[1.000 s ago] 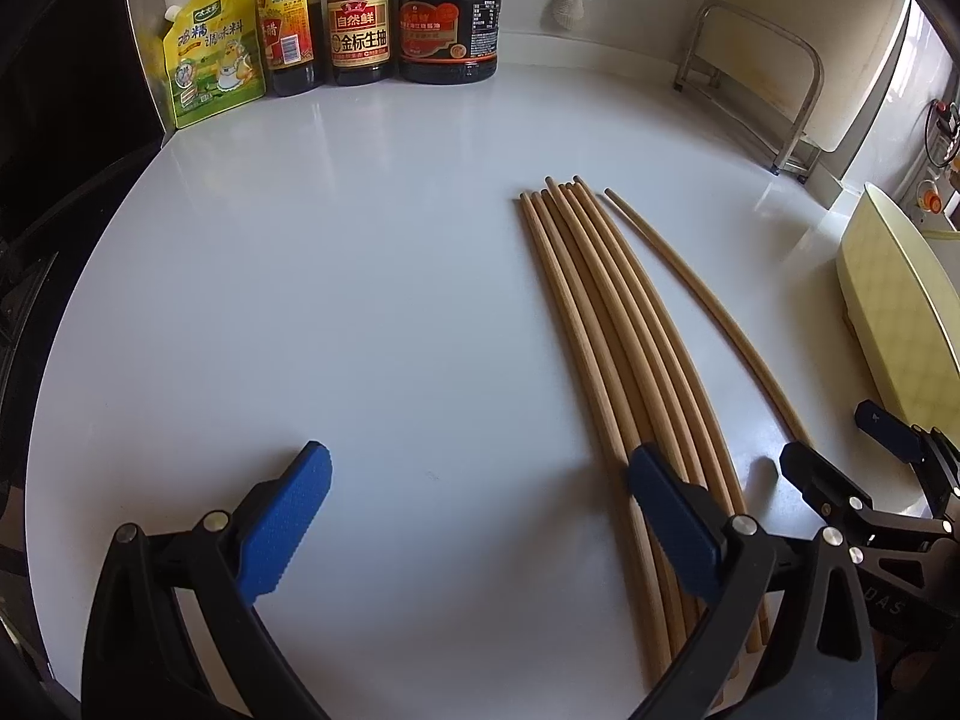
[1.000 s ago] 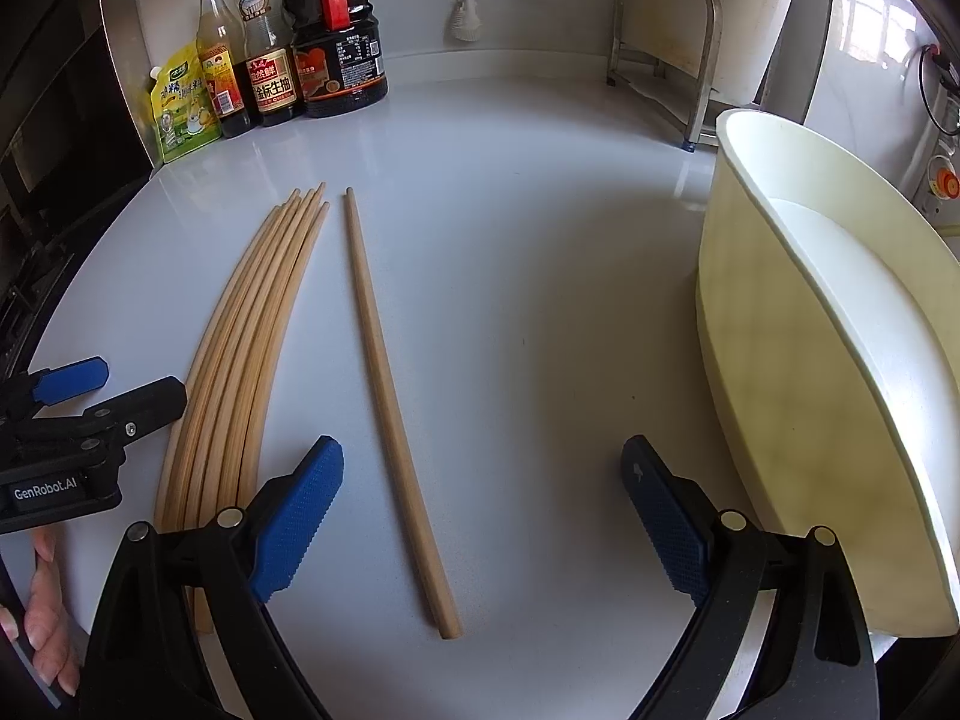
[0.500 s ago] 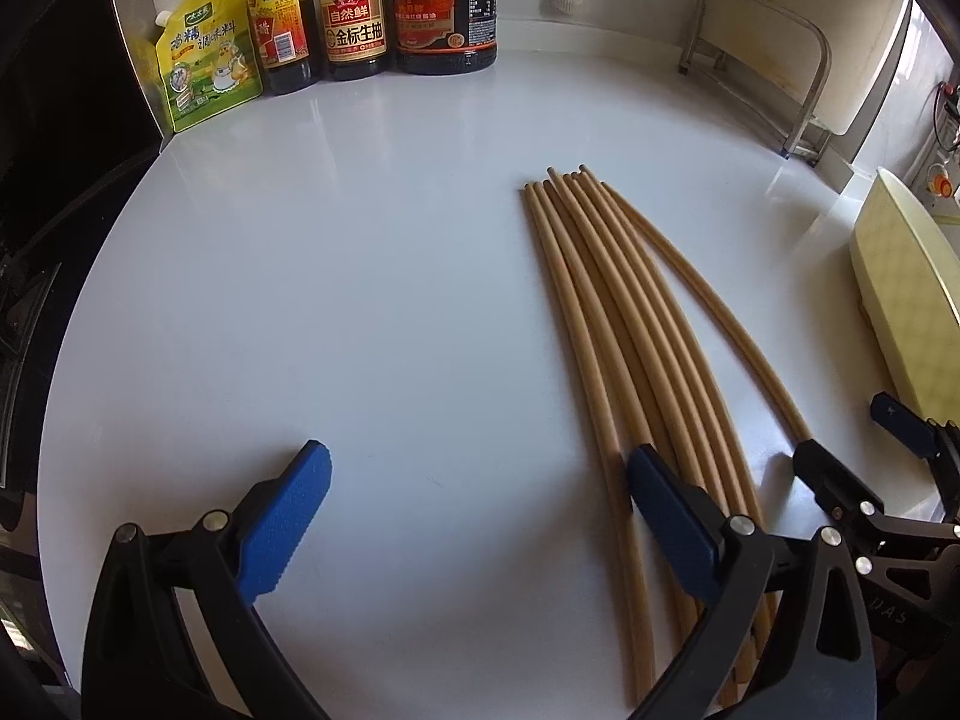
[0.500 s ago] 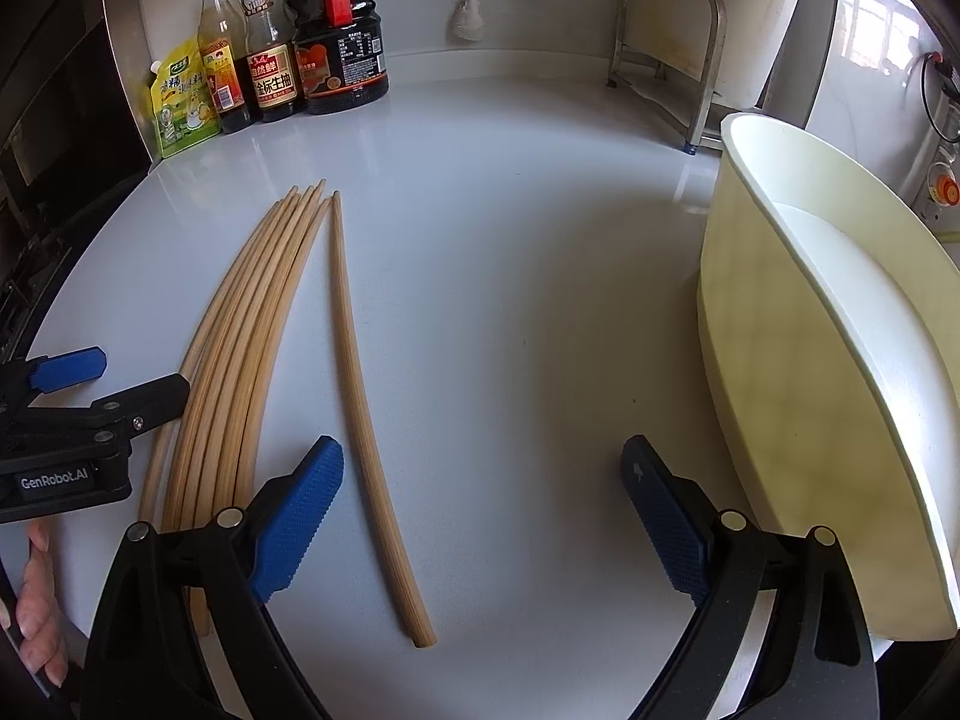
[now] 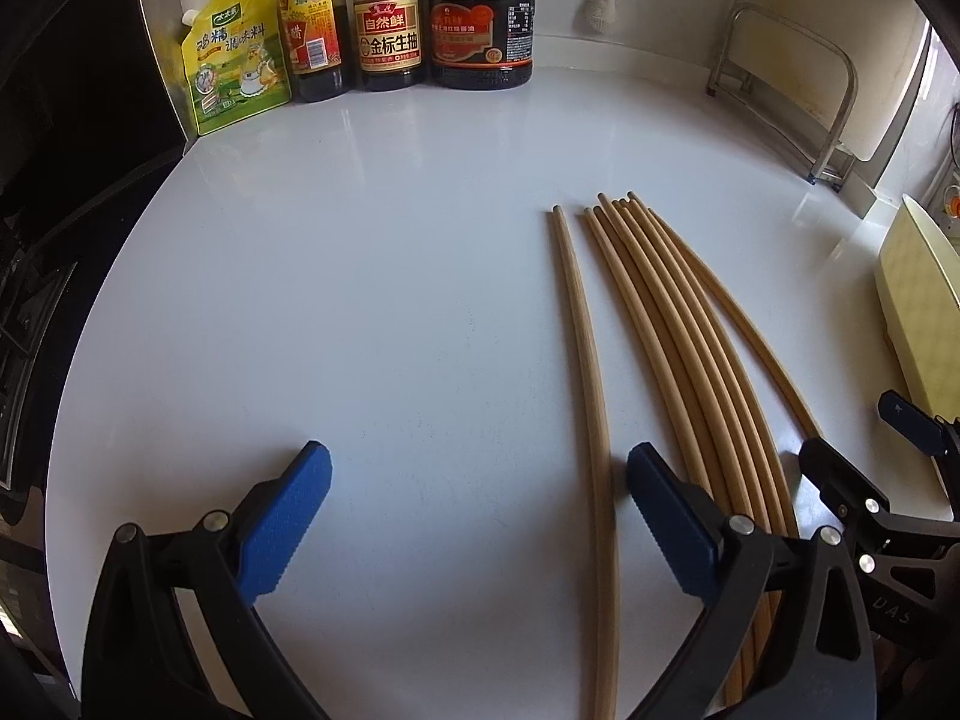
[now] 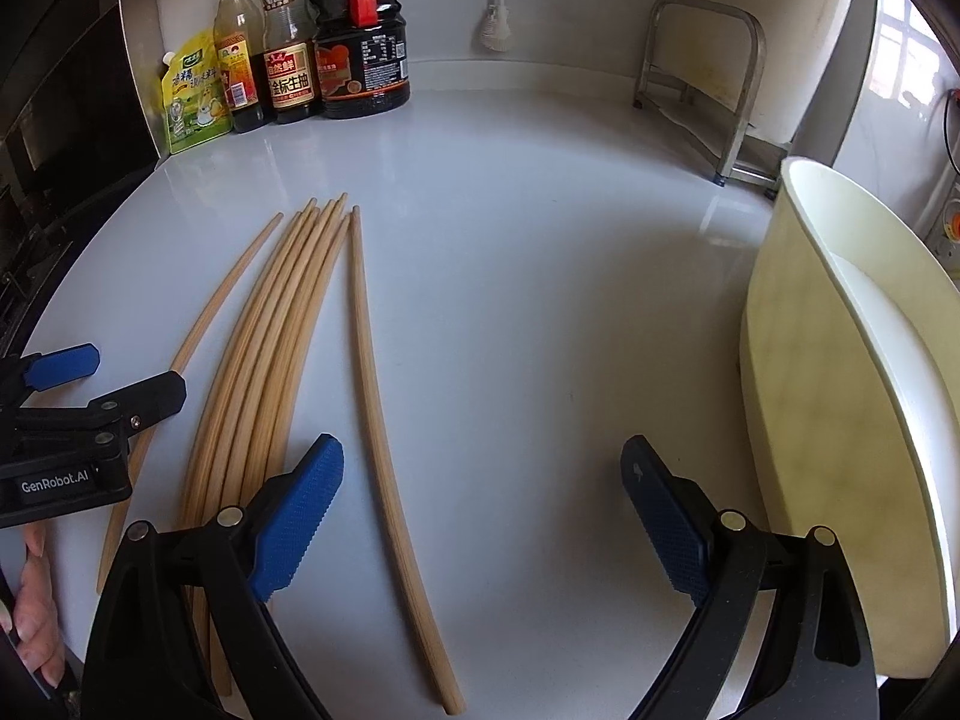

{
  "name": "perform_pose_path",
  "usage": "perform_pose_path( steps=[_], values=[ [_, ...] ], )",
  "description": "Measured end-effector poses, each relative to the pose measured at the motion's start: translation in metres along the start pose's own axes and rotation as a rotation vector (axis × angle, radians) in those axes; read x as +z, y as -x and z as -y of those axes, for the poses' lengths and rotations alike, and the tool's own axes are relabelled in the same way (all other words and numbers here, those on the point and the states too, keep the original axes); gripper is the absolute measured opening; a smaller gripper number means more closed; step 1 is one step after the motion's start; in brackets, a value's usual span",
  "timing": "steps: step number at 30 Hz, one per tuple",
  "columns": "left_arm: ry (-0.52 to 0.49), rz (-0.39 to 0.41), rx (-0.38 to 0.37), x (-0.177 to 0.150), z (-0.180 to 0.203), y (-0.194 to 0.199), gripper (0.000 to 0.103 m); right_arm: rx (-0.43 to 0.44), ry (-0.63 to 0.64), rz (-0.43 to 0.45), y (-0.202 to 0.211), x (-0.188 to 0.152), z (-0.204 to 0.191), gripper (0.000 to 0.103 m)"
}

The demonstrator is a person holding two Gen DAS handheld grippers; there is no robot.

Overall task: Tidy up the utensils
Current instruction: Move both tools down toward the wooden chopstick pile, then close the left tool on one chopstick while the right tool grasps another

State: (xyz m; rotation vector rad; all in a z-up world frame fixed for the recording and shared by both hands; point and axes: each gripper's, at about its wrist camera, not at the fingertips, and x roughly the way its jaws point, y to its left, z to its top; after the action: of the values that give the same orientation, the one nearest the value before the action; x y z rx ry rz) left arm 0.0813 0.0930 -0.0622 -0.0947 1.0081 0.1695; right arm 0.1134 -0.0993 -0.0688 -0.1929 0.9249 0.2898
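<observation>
Several long wooden chopsticks lie on the white counter [image 5: 360, 300]. A bundle of chopsticks [image 5: 678, 348] [image 6: 270, 360] lies lengthwise in the middle. One single chopstick [image 5: 585, 360] [image 6: 222, 300] lies apart on the bundle's left, between my left gripper's fingers and close to its right pad. My left gripper [image 5: 480, 516] [image 6: 126, 375] is open and holds nothing. Another single chopstick [image 6: 375, 390] [image 5: 738, 324] lies to the right of the bundle, between my right gripper's fingers near its left pad. My right gripper [image 6: 480, 519] [image 5: 864, 438] is open and holds nothing.
A cream tub [image 6: 840, 420] stands at the counter's right edge. Sauce bottles [image 5: 384, 18] and a yellow seasoning pouch [image 5: 234, 54] line the back wall. A metal rack [image 6: 702, 78] stands at the back right. A hand [image 6: 36, 600] shows at the lower left.
The leftmost chopstick has come away from the bundle to the left. The right-hand chopstick has swung in closer to the bundle. Both grippers stay open.
</observation>
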Motion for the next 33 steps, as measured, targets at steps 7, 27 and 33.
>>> perform_pose_path(
  steps=[7, 27, 33],
  values=[
    [-0.034, 0.032, -0.028, -0.002, 0.006, 0.009, 0.055, 0.038, 0.025, 0.019, -0.004, 0.010, -0.007, 0.055],
    [-0.025, 0.038, -0.180, 0.003, 0.011, 0.035, 0.007, 0.102, -0.016, 0.076, 0.023, 0.009, -0.010, 0.006],
    [-0.041, 0.067, -0.231, 0.015, 0.024, 0.055, 0.007, 0.125, -0.079, 0.136, 0.051, 0.015, 0.004, 0.006]
  ],
)
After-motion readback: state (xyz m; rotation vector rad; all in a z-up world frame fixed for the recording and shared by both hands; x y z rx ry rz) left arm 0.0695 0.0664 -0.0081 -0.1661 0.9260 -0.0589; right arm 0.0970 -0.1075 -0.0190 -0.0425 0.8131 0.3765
